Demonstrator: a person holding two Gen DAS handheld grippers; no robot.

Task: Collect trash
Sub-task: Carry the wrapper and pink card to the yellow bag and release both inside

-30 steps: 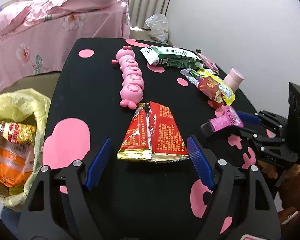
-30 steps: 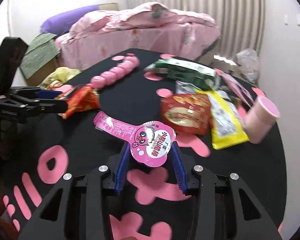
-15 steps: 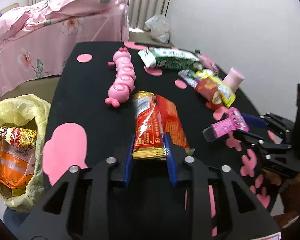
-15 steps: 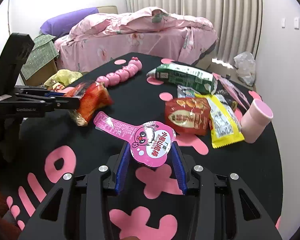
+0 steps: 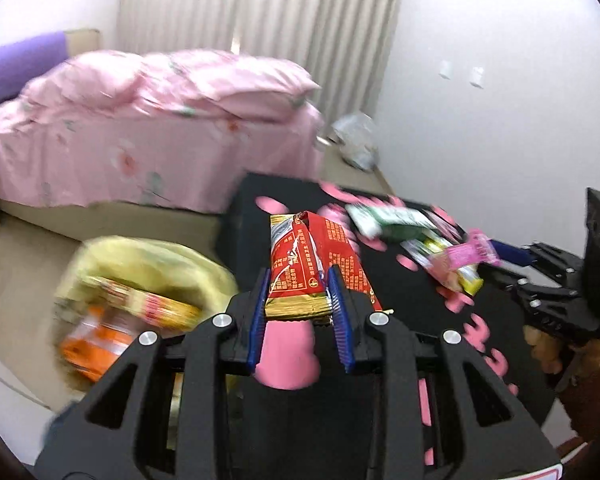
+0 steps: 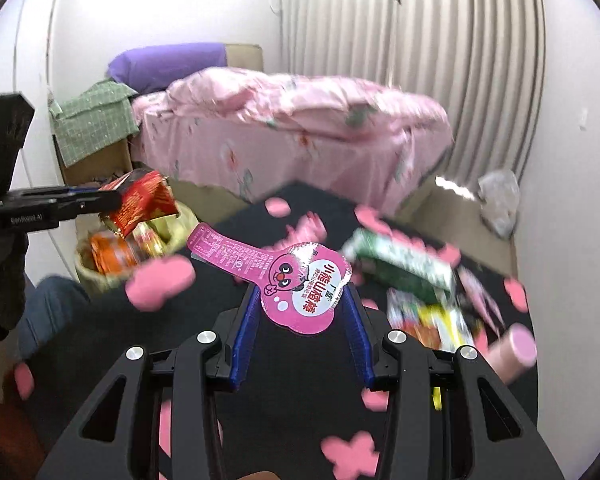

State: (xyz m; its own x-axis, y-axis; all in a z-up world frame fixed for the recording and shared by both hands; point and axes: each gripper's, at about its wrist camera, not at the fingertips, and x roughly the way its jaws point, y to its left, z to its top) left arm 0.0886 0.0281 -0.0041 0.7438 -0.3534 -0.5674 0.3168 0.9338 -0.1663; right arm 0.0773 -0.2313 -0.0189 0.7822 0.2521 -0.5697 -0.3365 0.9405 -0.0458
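the left gripper (image 5: 298,290) is clamped on a red wrapper (image 5: 312,264) raised off the black table (image 5: 404,320), seemingly near the yellow bag (image 5: 148,264), while the right gripper (image 6: 300,312) grips a pink packet (image 6: 296,284) above that table.

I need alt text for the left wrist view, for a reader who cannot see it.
The left gripper is shut on a red snack wrapper, lifted above a black table with pink shapes. A yellow trash bag with wrappers sits on the floor at left; the right gripper holds a pink package.
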